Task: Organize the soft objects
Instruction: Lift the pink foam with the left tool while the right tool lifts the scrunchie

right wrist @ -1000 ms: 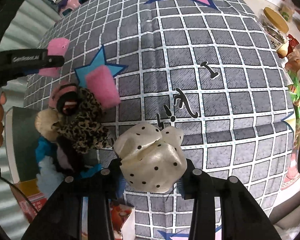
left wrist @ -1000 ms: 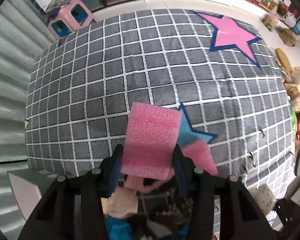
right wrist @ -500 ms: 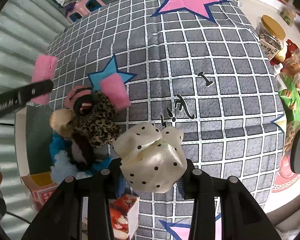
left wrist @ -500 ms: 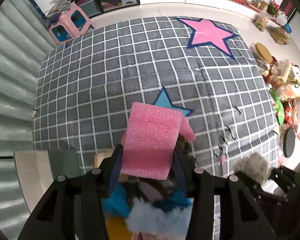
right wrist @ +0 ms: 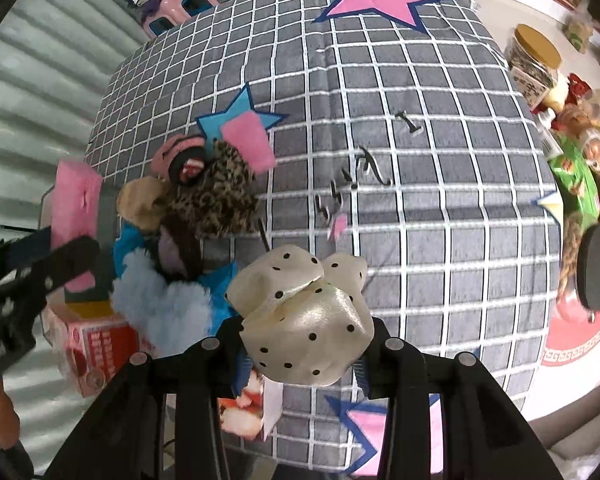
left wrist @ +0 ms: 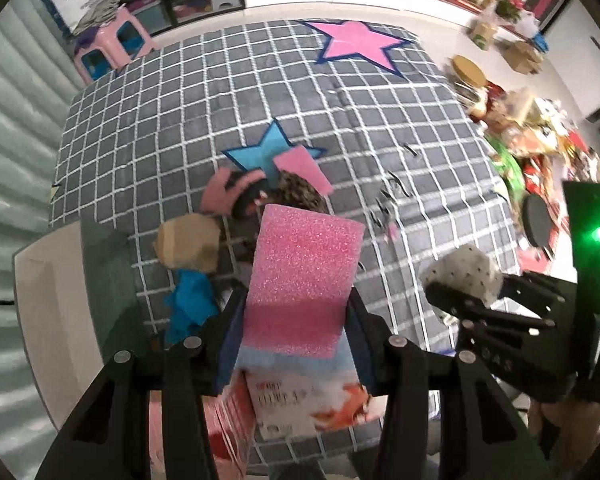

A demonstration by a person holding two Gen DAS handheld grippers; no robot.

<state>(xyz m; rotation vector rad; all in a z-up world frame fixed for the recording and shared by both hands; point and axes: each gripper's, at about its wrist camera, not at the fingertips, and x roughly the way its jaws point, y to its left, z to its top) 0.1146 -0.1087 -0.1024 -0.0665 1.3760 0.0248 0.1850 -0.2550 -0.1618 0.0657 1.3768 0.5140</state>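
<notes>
Progress, as I judged it: the sort was under way and far from finished. Two items were in hand, neither yet set down anywhere, and a heap of soft objects was left on the checked mat.

Left wrist view, left to right. A grey-and-white bin sat at the left edge of the frame; whether it was the destination I could not tell. In the lower centre my left gripper was clenched on the pink sponge, both pads pressing its sides and most of the block standing out beyond the fingertips. A printed box showed directly beneath the sponge. At right my right gripper appeared with its load.

Right wrist view, left to right. The pink sponge was at the left edge, over the bin. The heap lay in the centre left: a leopard scrunchie, a second pink sponge, a pale blue fluffy piece and others, all touching. At lower centre my right gripper was clamped on the cream polka-dot scrunchie, which bulged above the jaws, clear of the mat and just right of the heap.
</notes>
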